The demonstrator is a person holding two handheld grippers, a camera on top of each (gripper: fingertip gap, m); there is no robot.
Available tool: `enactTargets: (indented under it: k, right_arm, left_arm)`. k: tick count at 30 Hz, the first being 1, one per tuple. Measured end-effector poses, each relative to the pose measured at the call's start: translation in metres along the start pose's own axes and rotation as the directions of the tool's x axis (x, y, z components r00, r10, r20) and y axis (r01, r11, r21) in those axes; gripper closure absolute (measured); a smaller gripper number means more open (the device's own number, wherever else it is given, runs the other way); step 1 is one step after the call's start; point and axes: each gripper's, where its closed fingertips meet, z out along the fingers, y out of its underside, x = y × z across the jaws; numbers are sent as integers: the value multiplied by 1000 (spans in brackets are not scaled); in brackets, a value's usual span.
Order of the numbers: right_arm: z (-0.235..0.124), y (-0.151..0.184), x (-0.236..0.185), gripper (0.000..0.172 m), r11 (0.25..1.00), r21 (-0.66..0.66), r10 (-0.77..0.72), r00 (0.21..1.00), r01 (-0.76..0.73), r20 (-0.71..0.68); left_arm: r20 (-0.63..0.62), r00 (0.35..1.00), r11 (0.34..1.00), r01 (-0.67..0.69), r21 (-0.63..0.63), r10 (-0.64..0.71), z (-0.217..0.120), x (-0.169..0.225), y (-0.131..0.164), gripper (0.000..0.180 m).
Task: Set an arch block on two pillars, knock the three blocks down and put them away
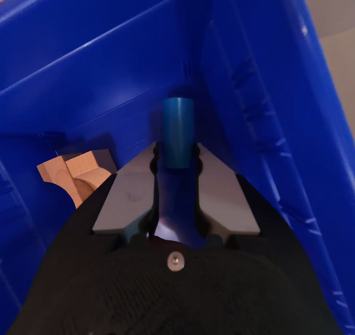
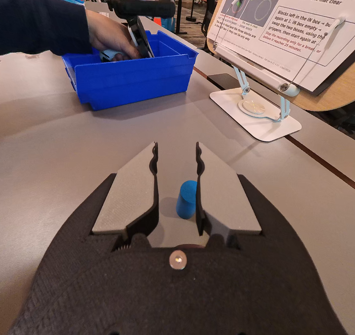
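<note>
The left gripper [image 1: 176, 153] reaches down inside the blue bin [image 1: 96, 76], its fingers [image 1: 134, 181] set narrowly apart with a blue cylinder block [image 1: 177, 131] between the tips. The cylinder lies near the bin's corner; thin dark slivers show on both sides between it and the black pads, so the fingers do not seem to press on it. To the left of the fingers, a pale wooden arch block [image 1: 76, 174] rests against the bin wall, its curved cutout facing the camera.

In the right wrist view, the bin [image 2: 130, 80] sits on the grey counter [image 2: 57, 162], with a person's hand [image 2: 111, 35] and dark sleeve [image 2: 38, 18] guiding the other gripper into it. The right gripper [image 2: 176, 153] hovers above the counter, its fingers [image 2: 132, 195] moderately apart with nothing at the tips. A second blue cylinder [image 2: 186, 199] stands upright on the counter below, close against the inner edge of the right-hand finger; whether it touches cannot be told. A white stand [image 2: 255, 112] carrying an instruction sheet [image 2: 288, 28] sits at the right.
</note>
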Motion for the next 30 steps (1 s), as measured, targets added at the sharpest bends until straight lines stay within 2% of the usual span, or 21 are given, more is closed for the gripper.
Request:
enactTargets:
  k: [9,16,21,30]
  right_arm:
    - [3,0,-6,136,1000,-8,-12,1000,12,14]
    - [6,1,-13,136,1000,-16,-21,999,21,32]
    - [8,1,-18,135,999,-20,-25,999,26,47]
    - [10,-7,-35,135,1000,13,0,994,-1,110]
  left_arm:
    - [-46,996,997,-72,22,73,2,-1,-4,149]
    - [-41,992,990,-115,86,119,-7,-2,3,150]
    - [-64,992,978,-92,188,106,-37,-2,0,150]
    - [-237,971,911,69,406,32,-103,8,-4,149]
